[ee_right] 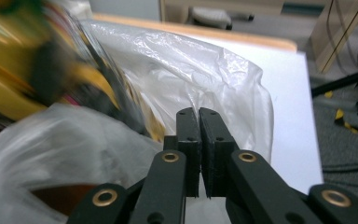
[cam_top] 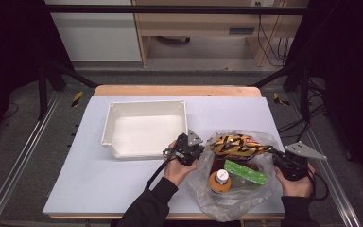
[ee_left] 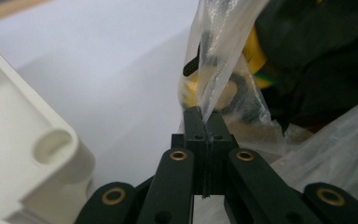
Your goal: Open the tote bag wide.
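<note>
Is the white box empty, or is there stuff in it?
Empty. In the high view the white box shows only its bare white floor; the snacks and bottle sit in the plastic bag beside it.

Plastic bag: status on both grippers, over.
Left gripper shut on plastic bag edge. Right gripper shut at bag's right side, film between pads not discernible. Bottle, green box inside. White bin just left.
</note>
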`<state>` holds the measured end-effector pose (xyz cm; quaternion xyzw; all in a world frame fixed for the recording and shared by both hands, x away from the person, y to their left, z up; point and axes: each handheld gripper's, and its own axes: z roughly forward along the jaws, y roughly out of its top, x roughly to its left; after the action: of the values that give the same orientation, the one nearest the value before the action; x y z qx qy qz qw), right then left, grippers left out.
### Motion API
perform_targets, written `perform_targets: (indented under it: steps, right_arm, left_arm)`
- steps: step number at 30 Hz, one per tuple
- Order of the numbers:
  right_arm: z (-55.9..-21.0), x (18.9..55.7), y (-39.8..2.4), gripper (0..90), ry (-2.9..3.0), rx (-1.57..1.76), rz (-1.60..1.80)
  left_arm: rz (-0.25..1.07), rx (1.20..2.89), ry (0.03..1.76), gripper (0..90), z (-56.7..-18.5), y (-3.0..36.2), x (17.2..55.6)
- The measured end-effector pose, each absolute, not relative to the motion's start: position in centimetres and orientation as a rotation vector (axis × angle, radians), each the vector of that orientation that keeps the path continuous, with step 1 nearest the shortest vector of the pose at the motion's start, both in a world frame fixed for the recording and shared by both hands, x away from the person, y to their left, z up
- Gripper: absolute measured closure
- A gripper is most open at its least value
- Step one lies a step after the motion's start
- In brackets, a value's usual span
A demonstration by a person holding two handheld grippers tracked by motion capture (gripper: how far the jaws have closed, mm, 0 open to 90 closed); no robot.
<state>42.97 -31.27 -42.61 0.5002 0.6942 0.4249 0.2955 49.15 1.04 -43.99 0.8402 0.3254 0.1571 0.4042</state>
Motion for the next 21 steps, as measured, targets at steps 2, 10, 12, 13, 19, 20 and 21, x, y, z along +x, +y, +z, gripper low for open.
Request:
perform_targets:
  steps: [2,10,12,13,19,20,21]
  right_arm:
    - [-43.2,43.3,-31.4,85.1,1.853,1.341,1.127]
    - [-44.5,43.5,-32.2,70.7,1.859,1.388,1.147]
    - [-43.2,42.1,-32.9,61.6,1.804,1.36,1.204]
    - [-43.2,42.1,-32.9,61.6,1.804,1.36,1.204]
    - [-38.6,38.3,-33.6,46.9,1.678,1.247,1.334]
    - [-38.6,38.3,-33.6,46.9,1.678,1.247,1.334]
    - [-38.0,37.8,-33.4,45.7,1.667,1.223,1.346]
  left_arm:
    - [0.378,2.138,0.833,90.0,-44.7,0.9,49.3]
    - [0.351,2.042,0.802,70.6,-43.6,2.2,48.0]
    - [0.348,1.987,0.785,55.9,-42.7,3.3,47.3]
    - [0.347,1.958,0.778,55.9,-42.2,3.9,46.9]
    - [0.365,1.81,0.734,42.1,-38.9,7.0,44.6]
    - [0.367,1.793,0.724,42.1,-38.4,7.4,44.1]
    - [0.369,1.778,0.715,41.3,-37.9,7.7,43.6]
